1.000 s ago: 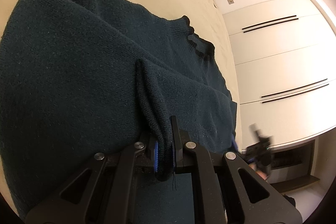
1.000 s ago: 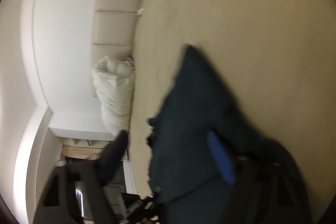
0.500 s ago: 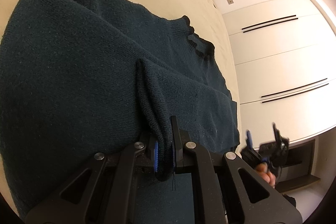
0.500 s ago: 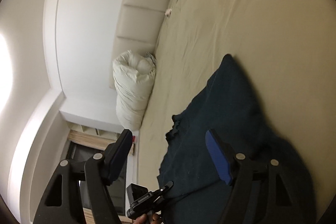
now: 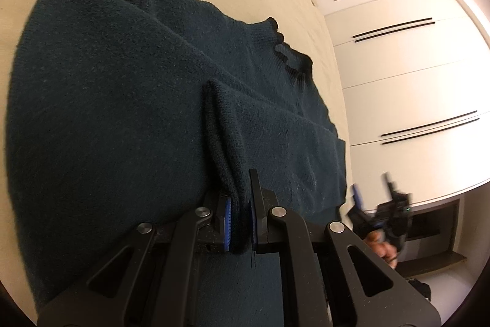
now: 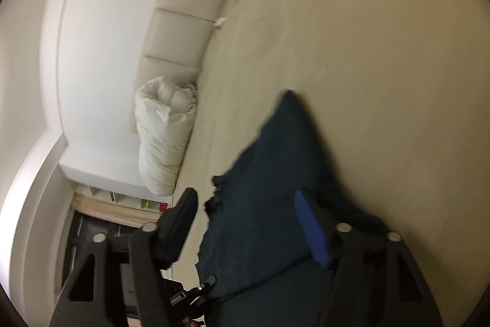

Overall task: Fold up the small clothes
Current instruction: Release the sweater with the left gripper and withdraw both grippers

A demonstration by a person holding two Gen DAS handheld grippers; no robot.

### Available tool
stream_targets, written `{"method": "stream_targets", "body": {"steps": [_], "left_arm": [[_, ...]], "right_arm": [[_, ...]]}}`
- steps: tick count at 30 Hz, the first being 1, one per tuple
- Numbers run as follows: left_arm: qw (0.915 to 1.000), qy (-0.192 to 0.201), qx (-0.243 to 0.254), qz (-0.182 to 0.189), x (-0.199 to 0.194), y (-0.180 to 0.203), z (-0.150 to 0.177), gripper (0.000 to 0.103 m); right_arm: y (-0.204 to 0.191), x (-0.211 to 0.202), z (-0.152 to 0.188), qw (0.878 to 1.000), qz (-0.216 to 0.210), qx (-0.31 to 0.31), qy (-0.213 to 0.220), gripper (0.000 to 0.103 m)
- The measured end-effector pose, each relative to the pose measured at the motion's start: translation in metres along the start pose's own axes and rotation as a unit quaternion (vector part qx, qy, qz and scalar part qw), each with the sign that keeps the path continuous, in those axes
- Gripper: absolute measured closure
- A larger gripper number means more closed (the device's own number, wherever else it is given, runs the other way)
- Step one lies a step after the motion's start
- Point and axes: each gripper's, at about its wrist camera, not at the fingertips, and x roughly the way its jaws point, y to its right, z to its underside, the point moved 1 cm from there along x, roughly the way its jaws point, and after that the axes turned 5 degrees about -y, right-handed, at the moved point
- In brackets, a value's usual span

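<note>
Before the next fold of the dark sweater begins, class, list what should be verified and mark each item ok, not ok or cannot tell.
1. Left gripper pinches a ridge of the sweater: ok.
2. Right gripper has a hold: not ok; its jaws stand open, with cloth beyond them.
3. Sweater lies flat: not ok; a fold rises at the left grip.
4. Collar in view: ok.
5. Bed sheet beyond the sweater is bare: ok.
6. White bundle lies apart from the sweater: ok.
</note>
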Motion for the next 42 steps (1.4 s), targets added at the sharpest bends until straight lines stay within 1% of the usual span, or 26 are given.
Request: {"method": "stream_targets", "body": {"steps": [2, 4, 5, 6, 7, 9, 10, 12, 14, 15, 16, 17, 19, 21, 24, 26, 27, 28, 29, 30, 31, 34, 36, 38, 40, 42], "left_arm": [[0.9999, 0.002, 0.002, -0.014, -0.006, 0.001, 0.002, 0.094], [0.9997, 0.004, 0.005, -0.024, -0.01, 0.001, 0.002, 0.093], [0.9996, 0.002, 0.005, -0.026, -0.011, 0.001, 0.002, 0.093], [0.9995, 0.003, 0.004, -0.031, -0.016, 0.001, 0.002, 0.093], [0.9993, 0.008, 0.005, -0.038, -0.022, 0.001, 0.003, 0.093], [0.9974, 0.036, 0.014, -0.061, -0.045, -0.001, 0.008, 0.093], [0.9949, 0.056, 0.017, -0.082, -0.063, -0.005, 0.014, 0.093], [0.991, 0.078, 0.015, -0.108, -0.087, -0.013, 0.027, 0.093], [0.9879, 0.102, 0.017, -0.116, -0.116, -0.02, 0.05, 0.093], [0.9868, 0.112, 0.021, -0.115, -0.127, -0.02, 0.062, 0.093], [0.9857, 0.124, 0.028, -0.111, -0.14, -0.02, 0.078, 0.093], [0.9851, 0.131, 0.034, -0.107, -0.147, -0.019, 0.091, 0.093], [0.9853, 0.133, 0.043, -0.098, -0.156, -0.018, 0.117, 0.093], [0.9878, 0.12, 0.047, -0.087, -0.157, -0.019, 0.143, 0.093], [0.9922, 0.095, 0.052, -0.062, -0.156, -0.02, 0.181, 0.093], [0.9946, 0.08, 0.05, -0.044, -0.153, -0.019, 0.202, 0.085], [0.9953, 0.072, 0.051, -0.039, -0.153, -0.021, 0.214, 0.068], [0.9955, 0.071, 0.05, -0.037, -0.154, -0.022, 0.224, 0.033], [0.9954, 0.076, 0.047, -0.035, -0.158, -0.024, 0.238, 0.024], [0.9951, 0.083, 0.044, -0.031, -0.161, -0.026, 0.248, 0.02], [0.9957, 0.079, 0.042, -0.022, -0.162, -0.028, 0.258, 0.02], [0.9986, 0.042, 0.029, 0.01, -0.162, -0.033, 0.282, 0.02], [0.9988, 0.035, 0.034, 0.003, -0.159, -0.03, 0.293, 0.02], [0.999, 0.025, 0.038, -0.002, -0.155, -0.028, 0.306, 0.02], [0.9992, 0.012, 0.039, 0.002, -0.149, -0.026, 0.318, 0.02], [0.9992, 0.001, 0.04, 0.0, -0.144, -0.024, 0.322, 0.02]], "right_arm": [[-0.009, 0.017, 0.001, 0.999, -0.012, -0.01, -0.028, 0.027], [0.004, 0.035, 0.004, 0.999, 0.011, 0.004, -0.049, 0.024], [0.018, 0.043, 0.004, 0.998, 0.025, 0.019, -0.058, 0.025], [0.037, 0.045, 0.007, 0.997, 0.035, 0.033, -0.06, 0.041], [0.044, 0.041, 0.007, 0.997, 0.037, 0.04, -0.056, 0.06], [0.055, 0.023, 0.009, 0.997, 0.007, 0.06, -0.053, 0.062], [0.054, 0.011, 0.011, 0.997, 0.015, 0.06, -0.047, 0.062], [0.049, -0.016, 0.013, 0.998, 0.045, 0.044, -0.026, 0.061], [0.04, -0.049, 0.019, 0.997, 0.072, 0.029, 0.006, 0.041], [0.034, -0.072, 0.027, 0.996, 0.085, 0.02, 0.034, 0.026], [0.029, -0.087, 0.034, 0.995, 0.086, 0.009, 0.05, 0.025], [0.023, -0.101, 0.043, 0.995, 0.085, -0.005, 0.055, 0.025], [0.013, -0.123, 0.063, 0.994, 0.097, -0.032, 0.046, 0.025], [0.001, -0.142, 0.086, 0.989, 0.121, -0.077, 0.035, 0.025], [-0.015, -0.167, 0.127, 0.976, 0.153, -0.152, 0.016, 0.024], [-0.023, -0.187, 0.156, 0.966, 0.167, -0.197, 0.009, 0.018], [-0.026, -0.194, 0.165, 0.962, 0.171, -0.211, 0.009, 0.013], [-0.026, -0.204, 0.174, 0.959, 0.175, -0.222, 0.012, 0.01], [-0.026, -0.212, 0.18, 0.958, 0.178, -0.227, 0.016, 0.009], [-0.023, -0.221, 0.184, 0.957, 0.179, -0.227, 0.018, 0.008], [-0.018, -0.229, 0.187, 0.958, 0.181, -0.221, 0.016, 0.008], [0.002, -0.243, 0.189, 0.965, 0.185, -0.184, -0.005, 0.009], [0.013, -0.243, 0.192, 0.965, 0.197, -0.171, -0.026, 0.01], [0.024, -0.244, 0.196, 0.962, 0.213, -0.165, -0.042, 0.014], [0.032, -0.245, 0.199, 0.963, 0.211, -0.158, -0.051, 0.015], [0.037, -0.241, 0.2, 0.964, 0.21, -0.154, -0.055, 0.015]]}}
